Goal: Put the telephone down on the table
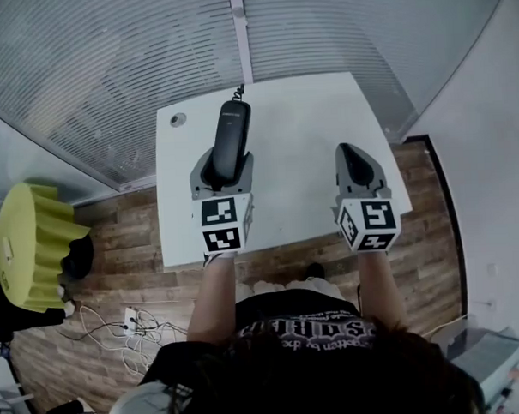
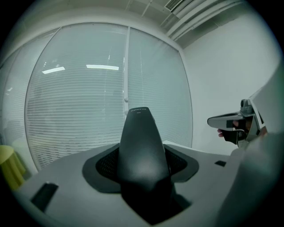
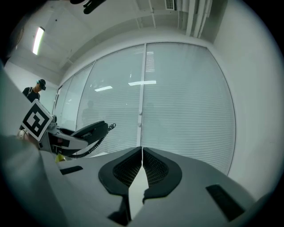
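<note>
The person is holding the left gripper (image 1: 222, 165) over the white counter (image 1: 299, 123), its jaws pinching a black telephone handset (image 1: 231, 134) that is pointing forward over the counter's far left part. The handset's coiled cord (image 3: 88, 146) is drooping beneath it. The right gripper (image 1: 350, 155) is hovering over the counter's right side, well apart from the handset, with its jaws pressed together on nothing.
</note>
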A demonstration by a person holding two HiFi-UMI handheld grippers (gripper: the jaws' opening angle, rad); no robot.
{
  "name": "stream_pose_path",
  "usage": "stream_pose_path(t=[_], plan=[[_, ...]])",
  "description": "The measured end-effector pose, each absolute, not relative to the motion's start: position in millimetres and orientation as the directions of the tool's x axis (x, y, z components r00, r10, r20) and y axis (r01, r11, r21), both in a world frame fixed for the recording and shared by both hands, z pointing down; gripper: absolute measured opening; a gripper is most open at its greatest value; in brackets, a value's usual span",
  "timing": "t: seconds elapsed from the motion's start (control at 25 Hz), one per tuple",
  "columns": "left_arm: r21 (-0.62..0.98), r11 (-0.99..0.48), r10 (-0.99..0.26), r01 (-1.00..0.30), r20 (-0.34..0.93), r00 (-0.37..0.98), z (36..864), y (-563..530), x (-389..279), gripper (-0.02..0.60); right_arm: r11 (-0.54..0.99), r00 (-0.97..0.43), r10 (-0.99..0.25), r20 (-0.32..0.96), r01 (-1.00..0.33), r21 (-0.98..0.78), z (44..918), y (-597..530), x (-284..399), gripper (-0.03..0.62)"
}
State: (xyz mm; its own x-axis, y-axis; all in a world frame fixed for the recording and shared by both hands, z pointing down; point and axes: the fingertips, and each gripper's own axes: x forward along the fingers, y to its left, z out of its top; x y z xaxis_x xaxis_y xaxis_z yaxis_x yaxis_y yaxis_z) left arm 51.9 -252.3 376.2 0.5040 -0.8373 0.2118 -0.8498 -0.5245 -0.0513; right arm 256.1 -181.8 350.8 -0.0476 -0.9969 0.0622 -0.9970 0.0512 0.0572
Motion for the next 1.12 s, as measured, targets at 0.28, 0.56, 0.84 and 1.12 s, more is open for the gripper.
stream_pose_path(t=[0.28, 0.56, 0.84, 1.12], plan=[[-0.049, -0.459, -0.872, -0.887, 0.214, 0.440, 372.1, -266.1, 92.3, 0.270, 0.137, -0.133, -0.989, 0.068, -0.989, 0.062, 347.2, -212.4, 299.4, 0.031], [-0.035, -0.379, -0.905, -0.925, 0.225, 0.362, 377.5, -273.6, 109.7, 0.270, 0.232, -0.226, -0.971, 0.079, -0.970, 0.078, 350.3, -234.4, 318.0, 0.031], [-0.021, -0.308, -0.925, -0.951, 0.240, 0.294, 380.7, -274.9, 112.3, 0.270, 0.296, -0.288, -0.953, 0.095, -0.952, 0.082, 354.6, -238.5, 324.2, 0.031], [-0.034, -0.293, -0.927, -0.956, 0.254, 0.275, 387.3, -288.4, 122.9, 0.270, 0.310, -0.303, -0.947, 0.108, -0.949, 0.062, 370.3, -248.2, 333.0, 0.031]])
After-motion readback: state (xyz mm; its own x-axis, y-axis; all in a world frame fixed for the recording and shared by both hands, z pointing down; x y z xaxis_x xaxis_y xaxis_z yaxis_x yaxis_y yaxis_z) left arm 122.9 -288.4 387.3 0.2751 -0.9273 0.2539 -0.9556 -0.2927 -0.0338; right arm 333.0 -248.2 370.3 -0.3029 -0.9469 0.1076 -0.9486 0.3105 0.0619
